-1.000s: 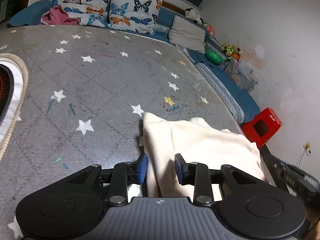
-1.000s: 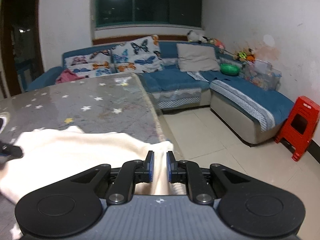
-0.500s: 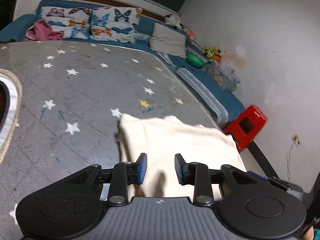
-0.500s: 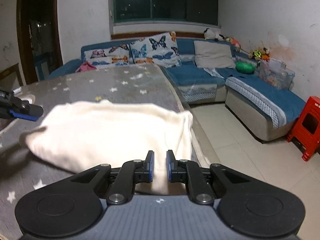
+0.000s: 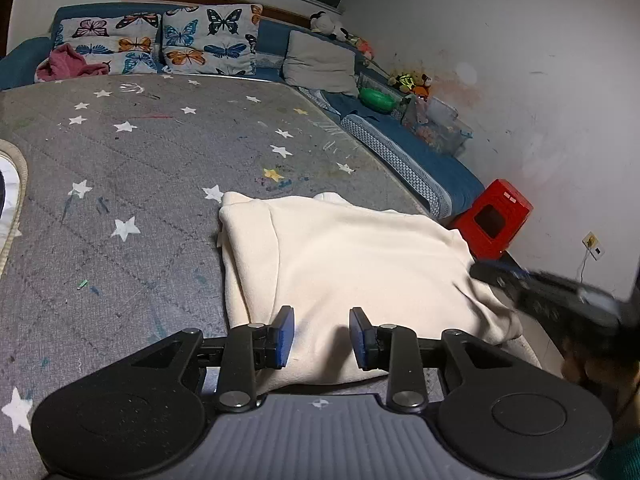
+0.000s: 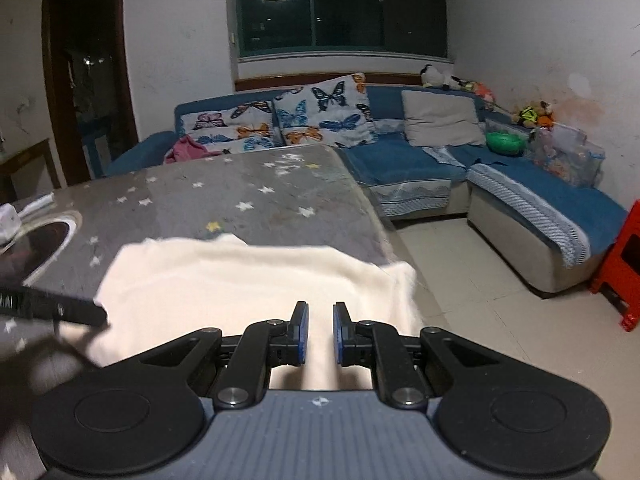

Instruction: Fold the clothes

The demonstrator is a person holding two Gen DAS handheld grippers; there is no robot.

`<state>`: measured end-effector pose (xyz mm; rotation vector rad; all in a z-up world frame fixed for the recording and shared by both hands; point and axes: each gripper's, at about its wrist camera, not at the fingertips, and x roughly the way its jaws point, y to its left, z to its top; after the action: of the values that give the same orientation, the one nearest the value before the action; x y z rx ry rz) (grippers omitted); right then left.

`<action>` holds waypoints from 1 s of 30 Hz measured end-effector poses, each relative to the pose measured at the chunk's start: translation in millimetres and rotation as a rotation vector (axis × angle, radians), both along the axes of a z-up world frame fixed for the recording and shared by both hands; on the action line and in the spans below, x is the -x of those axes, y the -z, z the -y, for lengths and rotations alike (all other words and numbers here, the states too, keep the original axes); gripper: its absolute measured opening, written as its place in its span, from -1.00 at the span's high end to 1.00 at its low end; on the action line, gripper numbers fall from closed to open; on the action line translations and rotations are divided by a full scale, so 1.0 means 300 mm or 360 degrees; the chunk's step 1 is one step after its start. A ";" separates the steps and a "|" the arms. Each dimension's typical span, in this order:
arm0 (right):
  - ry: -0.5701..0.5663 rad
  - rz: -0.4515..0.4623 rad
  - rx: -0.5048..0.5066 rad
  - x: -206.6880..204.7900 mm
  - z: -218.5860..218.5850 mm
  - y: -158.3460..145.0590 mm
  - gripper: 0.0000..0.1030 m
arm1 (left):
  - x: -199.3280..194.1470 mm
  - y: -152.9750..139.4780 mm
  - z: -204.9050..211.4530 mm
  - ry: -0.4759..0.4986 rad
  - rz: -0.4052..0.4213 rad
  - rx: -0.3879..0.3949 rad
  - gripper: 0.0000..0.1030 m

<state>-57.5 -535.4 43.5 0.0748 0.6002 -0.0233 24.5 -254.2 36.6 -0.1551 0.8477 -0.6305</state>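
Observation:
A cream garment (image 5: 352, 264) lies folded flat near the right edge of the grey star-patterned table (image 5: 140, 168). It also shows in the right wrist view (image 6: 248, 284). My left gripper (image 5: 322, 338) is open and empty, hovering just above the garment's near edge. My right gripper (image 6: 319, 332) is open with a narrow gap and holds nothing, above the garment's near side. The right gripper appears blurred at the right of the left wrist view (image 5: 552, 292). The left gripper shows blurred at the left of the right wrist view (image 6: 52, 308).
A blue corner sofa (image 6: 500, 184) with butterfly cushions (image 6: 320, 112) stands behind and to the right of the table. A red stool (image 5: 496, 220) stands on the floor at the right. A round cushion's rim (image 5: 18, 184) lies at the table's left.
The garment has settled flat on the table. Both grippers have drawn back toward its near edge, and the right gripper's jaws have opened slightly.

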 end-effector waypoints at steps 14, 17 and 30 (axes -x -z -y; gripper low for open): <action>0.0013 -0.0129 -0.0004 -0.295 -0.016 0.079 0.78 | -0.014 0.012 -0.013 0.0035 -0.0021 0.0027 0.33; 0.0018 -0.0128 -0.0007 -0.298 -0.017 0.080 0.78 | -0.015 0.013 -0.013 0.0039 -0.0022 0.0030 0.33; -0.0141 -0.0122 0.0024 -0.322 -0.140 0.068 0.75 | -0.012 0.011 -0.017 0.0036 -0.0034 0.0040 0.28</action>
<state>39.1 -493.5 23.1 0.0328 0.6793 0.0552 28.2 -249.2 33.4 -0.1754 0.8634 -0.6619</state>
